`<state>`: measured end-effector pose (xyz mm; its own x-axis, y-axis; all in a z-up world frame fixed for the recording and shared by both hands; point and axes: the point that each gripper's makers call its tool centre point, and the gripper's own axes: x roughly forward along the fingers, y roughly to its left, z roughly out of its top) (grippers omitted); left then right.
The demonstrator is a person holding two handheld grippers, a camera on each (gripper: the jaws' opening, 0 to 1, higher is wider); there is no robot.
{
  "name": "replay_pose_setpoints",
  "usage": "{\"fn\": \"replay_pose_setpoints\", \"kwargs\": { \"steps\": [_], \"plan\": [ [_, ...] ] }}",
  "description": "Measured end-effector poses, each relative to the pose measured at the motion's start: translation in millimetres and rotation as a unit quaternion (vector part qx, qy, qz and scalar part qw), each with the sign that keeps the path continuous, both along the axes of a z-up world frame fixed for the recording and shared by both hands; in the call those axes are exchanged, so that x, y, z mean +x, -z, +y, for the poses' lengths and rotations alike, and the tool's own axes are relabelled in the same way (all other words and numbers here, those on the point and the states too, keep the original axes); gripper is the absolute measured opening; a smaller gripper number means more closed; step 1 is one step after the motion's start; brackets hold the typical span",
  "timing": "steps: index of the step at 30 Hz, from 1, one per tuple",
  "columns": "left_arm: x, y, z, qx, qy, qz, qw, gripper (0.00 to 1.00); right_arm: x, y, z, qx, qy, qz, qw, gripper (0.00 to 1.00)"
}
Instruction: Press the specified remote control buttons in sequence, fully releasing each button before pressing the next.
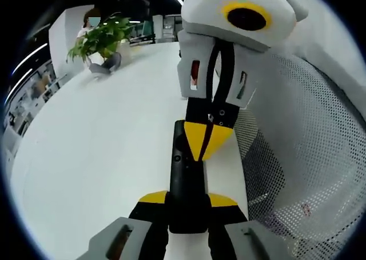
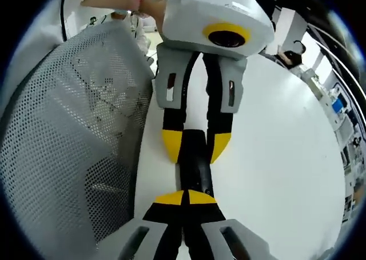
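Note:
A slim black remote (image 1: 186, 177) lies along the edge of the white table (image 1: 97, 157). My left gripper (image 1: 187, 199) is shut on the remote's near end, one yellow tip on each side. My right gripper (image 1: 202, 143) comes in from above with its yellow tips pressed together, and they touch the remote's top face near its far end. In the right gripper view those shut tips (image 2: 186, 198) rest on the remote (image 2: 194, 157), and the left gripper (image 2: 195, 147) clamps it from the opposite end. The buttons under the tips are hidden.
A white mesh chair back (image 1: 309, 157) (image 2: 68, 128) stands right against the table edge beside the remote. A potted green plant (image 1: 103, 37) sits at the far end of the table. A hand (image 2: 137, 3) holds the left gripper.

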<state>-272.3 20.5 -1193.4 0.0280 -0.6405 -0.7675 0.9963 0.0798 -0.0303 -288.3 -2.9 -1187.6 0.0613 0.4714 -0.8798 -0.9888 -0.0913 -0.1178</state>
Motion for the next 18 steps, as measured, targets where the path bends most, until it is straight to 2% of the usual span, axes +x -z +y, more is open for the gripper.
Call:
{"fn": "replay_pose_setpoints", "kwargs": {
  "steps": [8, 11, 14, 15, 16, 18],
  "plan": [
    [-0.2, 0.4, 0, 0.001, 0.003, 0.000, 1.0000, 0.23, 1, 0.0, -1, 0.004, 0.002, 0.003, 1.0000, 0.00],
    [-0.1, 0.6, -1, 0.001, 0.003, 0.000, 1.0000, 0.24, 1, -0.7, -1, 0.013, 0.017, 0.007, 0.9998, 0.00],
    [0.1, 1.0, -1, 0.001, 0.003, -0.001, 1.0000, 0.24, 2, -2.7, -2, 0.035, 0.028, 0.020, 0.9988, 0.00],
    [0.1, 1.2, -1, 0.001, 0.003, -0.002, 1.0000, 0.24, 2, -4.0, -2, 0.039, 0.030, 0.031, 0.9983, 0.00],
    [0.2, 1.3, -1, 0.001, 0.003, -0.002, 1.0000, 0.24, -5, -2.2, -5, 0.030, 0.034, 0.060, 0.9972, 0.00],
    [0.3, 1.4, -1, 0.001, 0.004, -0.002, 1.0000, 0.24, 6, -5.1, -6, 0.034, 0.054, 0.052, 0.9966, 0.00]
  ]
}}
